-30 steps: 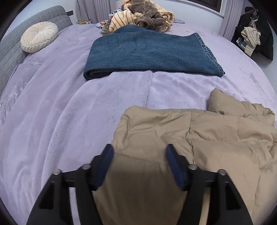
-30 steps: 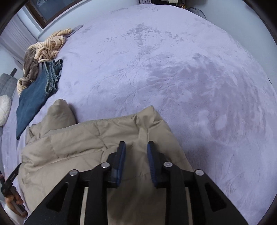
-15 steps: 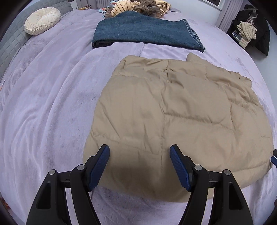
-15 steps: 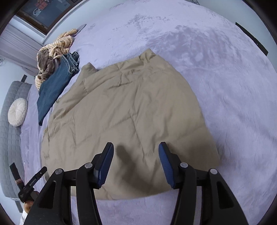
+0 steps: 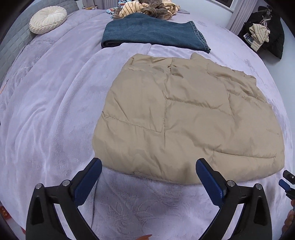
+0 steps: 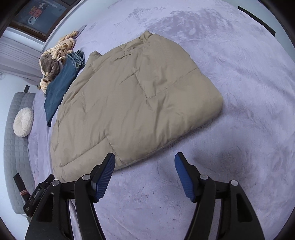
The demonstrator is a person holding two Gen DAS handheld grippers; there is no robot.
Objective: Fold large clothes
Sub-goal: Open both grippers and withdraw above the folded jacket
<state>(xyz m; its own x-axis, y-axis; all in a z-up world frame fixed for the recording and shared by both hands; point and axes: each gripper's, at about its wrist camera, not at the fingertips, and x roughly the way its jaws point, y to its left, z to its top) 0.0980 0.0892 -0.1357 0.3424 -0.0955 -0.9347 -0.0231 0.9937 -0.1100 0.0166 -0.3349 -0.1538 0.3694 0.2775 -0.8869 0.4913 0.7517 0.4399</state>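
A tan quilted puffer garment [image 5: 184, 118] lies folded flat on the lavender bed; it also shows in the right wrist view [image 6: 132, 103]. My left gripper [image 5: 148, 164] is open and empty, hovering just in front of the garment's near edge. My right gripper [image 6: 144, 158] is open and empty, above the bed by the garment's near corner. Neither gripper touches the cloth.
Folded blue jeans [image 5: 153, 35] lie beyond the garment, with a heap of striped and brown clothes [image 5: 147, 9] behind. A round cream cushion [image 5: 48, 19] rests by the grey headboard [image 6: 14, 140]. Dark bags [image 5: 265, 33] stand off the bed's far right. The lavender bedcover [image 6: 248, 92] spreads around.
Both grippers have let go of the tan garment, opened wide, and pulled back toward me. The garment now lies flat and folded on the bed.
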